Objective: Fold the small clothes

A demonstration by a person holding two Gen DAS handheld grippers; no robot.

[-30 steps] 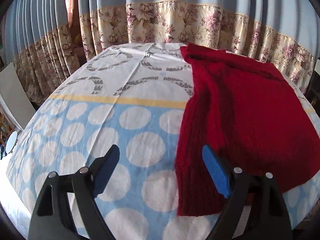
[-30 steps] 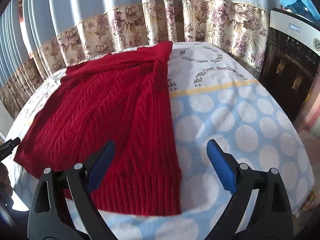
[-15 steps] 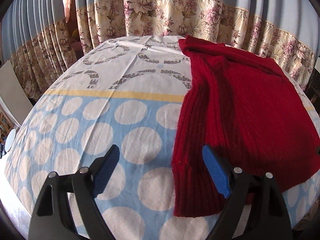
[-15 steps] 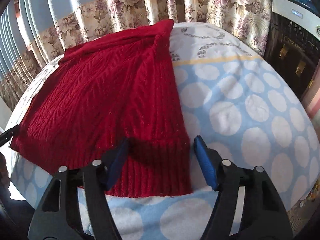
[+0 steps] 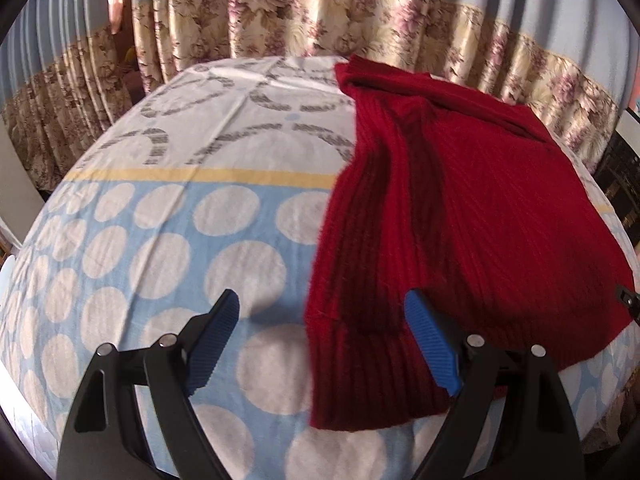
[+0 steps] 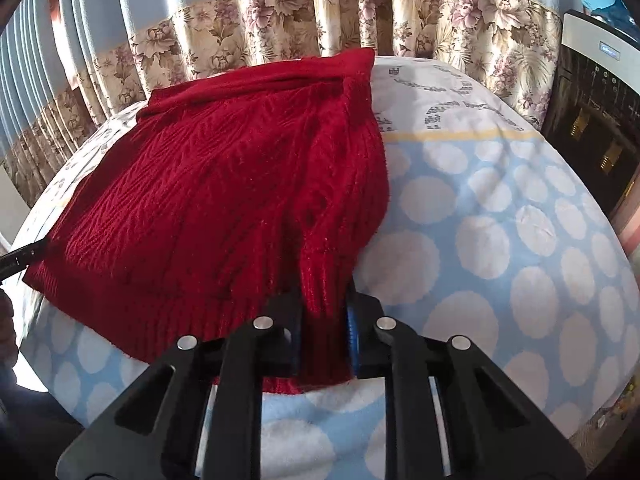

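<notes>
My right gripper point(image 6: 323, 320) jaws just closed, pinching the red cable-knit sweater point(image 6: 224, 200) hem on the polka-dot blue sheet point(image 6: 480, 240). Left gripper point(image 5: 322, 340) wide open, empty, over the hem's other corner. Floral curtain point(image 6: 280, 40) behind.

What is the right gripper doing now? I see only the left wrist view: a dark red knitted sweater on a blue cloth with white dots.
Observer: The right gripper is shut on the ribbed hem of the dark red knitted sweater, at its near right corner. Its jaws have just been closing, and the hem is bunched between them.
Operator: What stands on that side of the cloth?
Observer: A white and black water dispenser stands just past the right edge of the blue cloth with white dots.
</notes>
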